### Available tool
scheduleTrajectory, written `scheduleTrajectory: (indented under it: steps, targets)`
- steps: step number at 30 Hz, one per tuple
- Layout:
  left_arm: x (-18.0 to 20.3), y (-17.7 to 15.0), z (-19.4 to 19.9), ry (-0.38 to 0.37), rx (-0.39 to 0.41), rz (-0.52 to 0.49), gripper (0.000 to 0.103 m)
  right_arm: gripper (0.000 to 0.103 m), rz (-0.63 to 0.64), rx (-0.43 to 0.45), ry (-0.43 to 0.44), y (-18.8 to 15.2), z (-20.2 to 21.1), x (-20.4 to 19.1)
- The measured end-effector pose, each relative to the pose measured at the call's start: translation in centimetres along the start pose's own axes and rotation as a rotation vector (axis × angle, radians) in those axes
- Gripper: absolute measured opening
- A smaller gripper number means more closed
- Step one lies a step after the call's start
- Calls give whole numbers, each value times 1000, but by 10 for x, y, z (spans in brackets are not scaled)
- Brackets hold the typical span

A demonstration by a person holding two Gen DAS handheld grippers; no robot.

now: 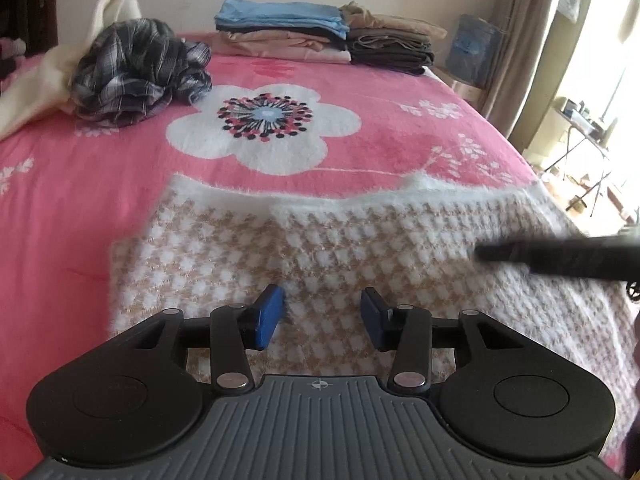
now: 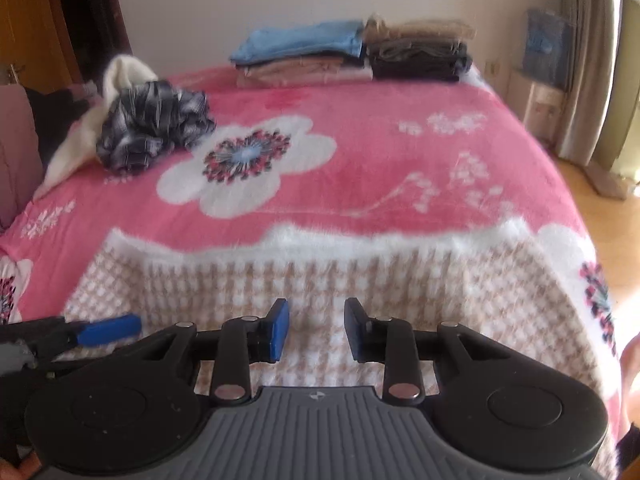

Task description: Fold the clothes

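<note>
Plaid shirt (image 1: pixel 140 70) crumpled far left on bed (image 1: pixel 72 208), cream garment (image 1: pixel 36 80) beside it. Left tongs (image 1: pixel 322 316) spread apart, empty, over checked beige-white sweater (image 1: pixel 360 248) lying flat at bed's near edge. Right tongs (image 2: pixel 317 328) likewise apart, empty, above the same sweater. Folded stacks (image 1: pixel 320 36) at far side.

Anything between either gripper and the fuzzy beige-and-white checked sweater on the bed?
Nothing visible. The left gripper and right gripper are both open directly over the fuzzy beige-and-white checked sweater. The crumpled dark plaid shirt and folded clothes stacks lie far back on the pink floral blanket.
</note>
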State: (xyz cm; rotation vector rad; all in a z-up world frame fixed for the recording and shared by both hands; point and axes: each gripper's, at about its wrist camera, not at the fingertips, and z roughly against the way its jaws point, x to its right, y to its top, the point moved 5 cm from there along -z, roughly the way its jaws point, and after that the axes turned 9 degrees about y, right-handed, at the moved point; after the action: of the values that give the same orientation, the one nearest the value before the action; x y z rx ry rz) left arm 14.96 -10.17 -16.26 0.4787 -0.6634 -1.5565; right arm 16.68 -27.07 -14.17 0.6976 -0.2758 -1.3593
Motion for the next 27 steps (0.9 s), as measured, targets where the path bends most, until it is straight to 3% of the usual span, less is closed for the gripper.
scheduleTrajectory:
  steps: [8,12,20,27]
  targets:
    - [0,1,3,2,-11,-15,46,36,29,8,-21,-3,-3,-2]
    - [-3,3,4,9,-8,-8,49,34,15,29,-15,-3,20,-9]
    - [-3,3,1,15,-27,-14,49,35,-8,-41,-34,-17,0,-1]
    - [-8,4,1,14,-38,5,49,34,-57,-17,-75,-9,26,2]
